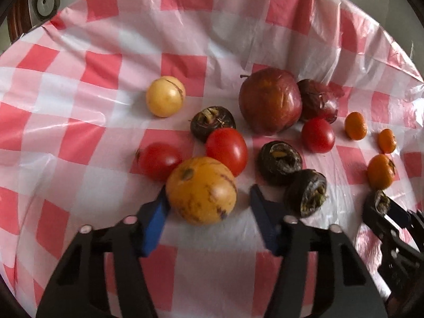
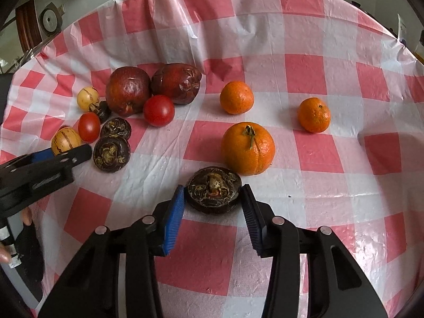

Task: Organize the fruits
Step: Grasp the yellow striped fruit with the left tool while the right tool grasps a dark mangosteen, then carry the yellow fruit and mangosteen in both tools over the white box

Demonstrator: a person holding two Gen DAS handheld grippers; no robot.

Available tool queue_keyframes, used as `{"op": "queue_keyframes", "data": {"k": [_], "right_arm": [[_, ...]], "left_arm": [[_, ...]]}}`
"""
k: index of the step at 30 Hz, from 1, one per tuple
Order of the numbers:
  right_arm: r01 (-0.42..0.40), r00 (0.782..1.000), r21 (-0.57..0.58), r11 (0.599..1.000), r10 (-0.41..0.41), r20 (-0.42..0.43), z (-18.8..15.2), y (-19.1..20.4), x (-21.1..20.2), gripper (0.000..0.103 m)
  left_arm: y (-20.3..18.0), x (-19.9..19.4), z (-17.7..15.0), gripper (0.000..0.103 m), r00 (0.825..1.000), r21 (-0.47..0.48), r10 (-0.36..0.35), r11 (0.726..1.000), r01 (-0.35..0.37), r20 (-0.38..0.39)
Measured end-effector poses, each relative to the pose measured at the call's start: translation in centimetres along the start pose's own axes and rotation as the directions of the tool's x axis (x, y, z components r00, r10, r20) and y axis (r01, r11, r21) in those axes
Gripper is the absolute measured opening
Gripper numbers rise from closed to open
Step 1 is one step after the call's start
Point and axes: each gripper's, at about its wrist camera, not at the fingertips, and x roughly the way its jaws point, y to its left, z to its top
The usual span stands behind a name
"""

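A: Far left first?

B: Red-and-white checked plastic tablecloth point(image 1: 79, 61) under everything. At the far left, a pale yellow round fruit point(image 1: 165, 96). Nearer the camera, a shiny red tomato point(image 1: 159, 160).

A: Left gripper?

B: Left gripper point(image 1: 209, 192) open around a streaked orange-yellow round fruit point(image 1: 198, 182). Left blue pad against the skin, right pad apart from it, with bare cloth showing in the gap. Fruit sitting on the cloth, just in front of that tomato and a second red tomato point(image 1: 226, 149).

A: Middle?

B: A wrinkled dark red apple point(image 1: 270, 100) farther back, touching a shrivelled dark red fruit point(image 1: 319, 100) on its right. In front of those, a pair of dark brown flattened fruits point(image 1: 279, 161), touching each other.

A: Right side?

B: Right gripper point(image 2: 213, 188) clamped on another dark brown flattened round fruit point(image 2: 213, 193), both blue pads pressed to its sides. Cannot tell whether lifted or resting on the cloth. Just beyond it, a large orange mandarin with a stem point(image 2: 247, 151). Farther back and well apart, two smaller orange mandarins point(image 2: 236, 97).
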Motion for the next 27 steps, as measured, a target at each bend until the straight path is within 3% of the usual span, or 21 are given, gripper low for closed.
{"op": "queue_keyframes", "data": {"k": [3,11,16,27], "right_arm": [[0.008,1.000,-0.006,1.000,-0.008,-0.001,0.0,0.1,0.1,0.044],[0.009,1.000,-0.009,1.000,-0.009,0.001,0.0,0.1,0.2,0.043],[0.010,1.000,-0.007,1.000,-0.010,0.002,0.0,0.1,0.2,0.043],[0.010,1.000,-0.007,1.000,-0.010,0.004,-0.1,0.1,0.2,0.043]], "left_arm": [[-0.1,0.3,0.5,0.045,1.000,0.001,0.021,1.000,-0.021,0.017],[0.9,-1.5,-1.0,0.044,0.997,-0.020,0.016,1.000,-0.015,0.073],[2.1,-3.7,-2.3,0.044,0.994,-0.091,-0.009,0.996,0.019,0.107],[3.8,-9.7,-6.7,0.044,0.976,-0.171,-0.007,0.984,0.044,0.215]]}}
